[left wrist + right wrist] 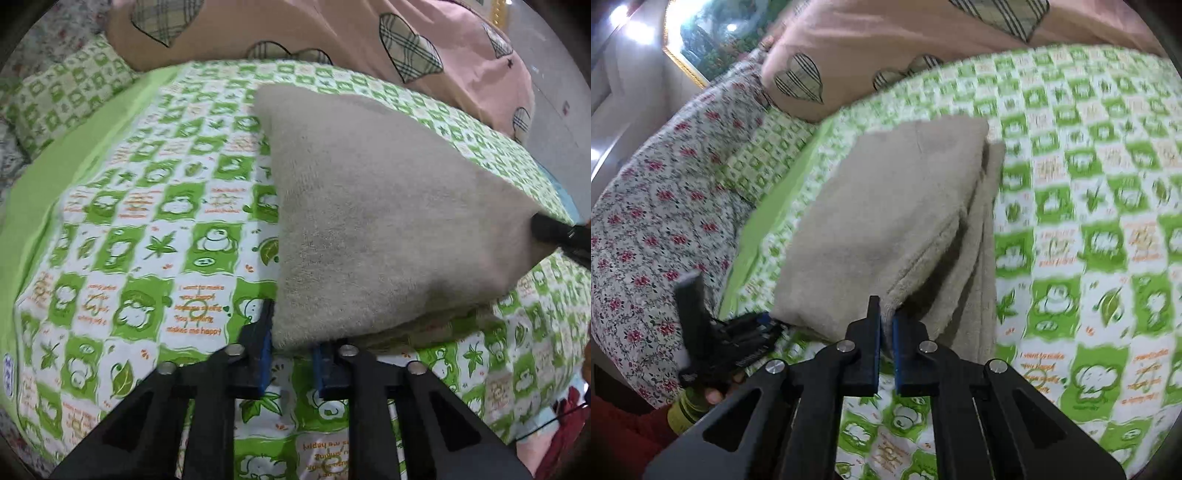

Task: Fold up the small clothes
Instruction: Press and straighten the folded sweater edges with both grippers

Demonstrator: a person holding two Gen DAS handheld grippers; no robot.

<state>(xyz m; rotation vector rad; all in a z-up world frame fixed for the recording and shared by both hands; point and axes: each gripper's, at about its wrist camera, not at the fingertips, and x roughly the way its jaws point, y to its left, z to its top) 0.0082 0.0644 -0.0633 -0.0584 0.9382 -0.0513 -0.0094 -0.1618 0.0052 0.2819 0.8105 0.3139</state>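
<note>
**Inspector A:** Left wrist view first. Count, please.

**Inspector B:** One beige cloth (pixel 369 206), fleecy, lying on one green-and-white printed bedsheet (pixel 155 229). One left gripper (pixel 291 332), its two blue-padded fingers pinching the cloth's near corner, the fabric squeezed between them. At the right edge, one more black finger pair, the right gripper (pixel 543 225), meets the cloth's right corner. Far side: one pink quilt (pixel 369 40) with plaid heart patches; four hearts show fully, others are cut off. Far left, one matching green pillow (pixel 70 96).

**Inspector A:** Right wrist view?

**Inspector B:** The same single cloth (pixel 879 214), folded, with layered edges showing along its right side, lying left of centre on the sheet (pixel 1089 221). The right gripper (pixel 886 317) has its fingers pressed together on the cloth's near edge. At near left, the left gripper (pixel 768 321) is on the cloth's near-left corner; its grip is too small to judge here. One hand (pixel 713 395) holds it. Left: one floral bedspread (pixel 657 221). Far left: one framed picture (pixel 709 33).
</note>
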